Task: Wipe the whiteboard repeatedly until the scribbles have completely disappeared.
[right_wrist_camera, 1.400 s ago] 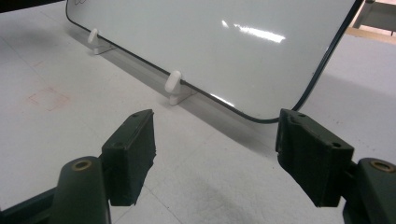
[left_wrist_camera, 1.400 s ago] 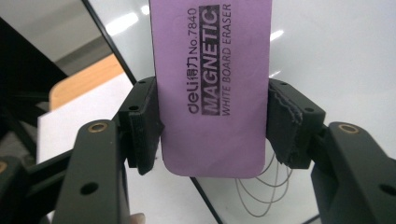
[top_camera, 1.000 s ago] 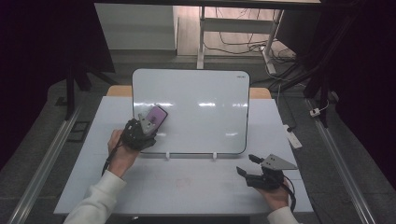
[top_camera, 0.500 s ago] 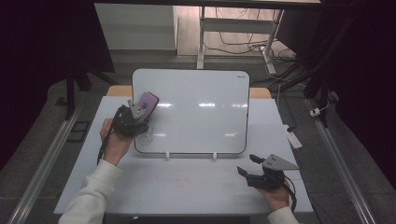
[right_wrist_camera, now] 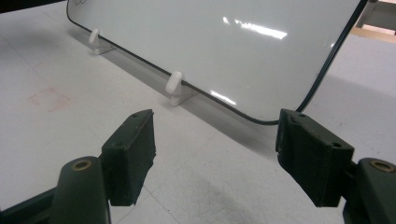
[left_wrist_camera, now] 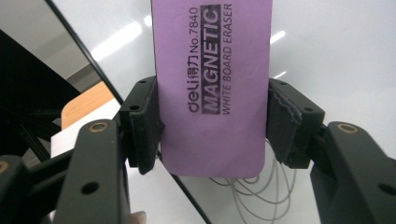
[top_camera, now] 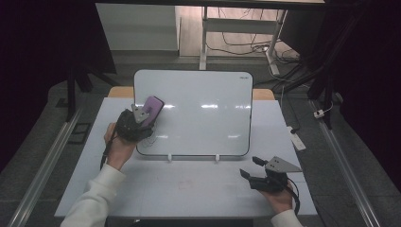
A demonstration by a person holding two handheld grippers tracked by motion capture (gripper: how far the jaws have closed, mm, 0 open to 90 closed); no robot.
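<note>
The left tongs (top_camera: 144, 113) pinch a purple magnetic whiteboard eraser (top_camera: 152, 107) by its long edges, both black pads pressed flat against its sides. In the left gripper view the eraser (left_wrist_camera: 212, 84) stands lengthwise between the pads, its printed face toward the camera, reading "deli No.7840 MAGNETIC WHITE BOARD ERASER". From the high view the eraser sits against the left part of the whiteboard (top_camera: 198, 113), near its left edge and a little above mid-height. Thin grey scribbled loops (left_wrist_camera: 254, 189) show on the board just beneath the eraser's lower end; from above they (top_camera: 150, 139) lie near the board's lower left corner.

The whiteboard stands tilted back on two small white clip feet (top_camera: 169, 157) on the white tabletop (top_camera: 189, 184). Its surface is otherwise white, with glare spots from overhead lights.

The right tongs (top_camera: 249, 167) are spread with nothing between them, held low over the tabletop near its front right part, well apart from the eraser. In the right gripper view the tongs (right_wrist_camera: 215, 154) point toward the board's lower right corner (right_wrist_camera: 266, 119) and one of its feet (right_wrist_camera: 175, 86). A faint reddish mark (right_wrist_camera: 46, 99) stains the tabletop to the left.
</note>
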